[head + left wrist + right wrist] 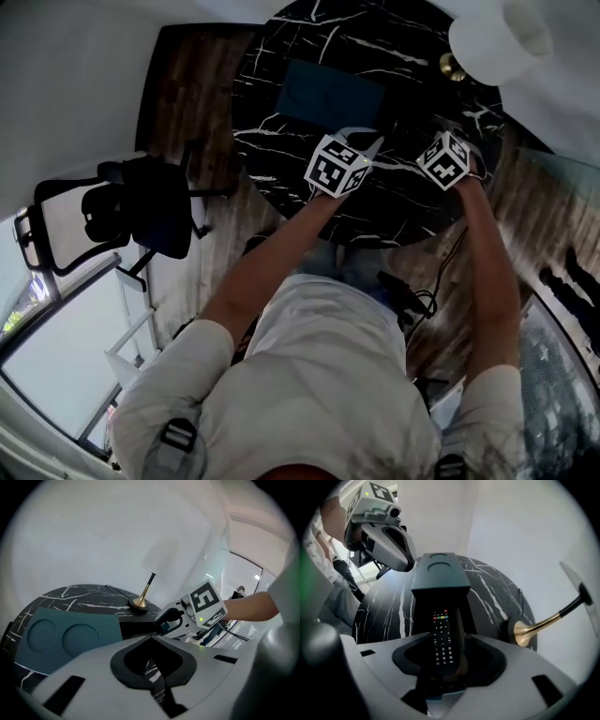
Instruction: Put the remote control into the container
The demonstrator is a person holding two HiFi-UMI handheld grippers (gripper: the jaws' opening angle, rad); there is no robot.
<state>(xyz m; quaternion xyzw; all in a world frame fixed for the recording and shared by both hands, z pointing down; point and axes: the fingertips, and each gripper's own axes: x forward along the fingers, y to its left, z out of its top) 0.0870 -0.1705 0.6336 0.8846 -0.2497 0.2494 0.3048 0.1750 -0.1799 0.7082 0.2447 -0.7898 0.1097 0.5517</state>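
A black remote control (442, 639) with coloured buttons lies lengthwise between the jaws of my right gripper (445, 667), which is shut on it. Its far end points at the dark near wall of the teal container (439, 573), just ahead on the black marble table (384, 606). The container (70, 637) has two round recesses in its top. In the head view the container (328, 94) sits mid-table, the left gripper (361, 142) at its near right corner and the right gripper (450, 150) further right. My left gripper (154, 677) looks shut with nothing in it.
A lamp with a brass foot (139, 603) and a white shade (497, 37) stands at the table's far right. A black office chair (141, 211) is on the wooden floor to the left. Cables (422, 300) lie on the floor near the person.
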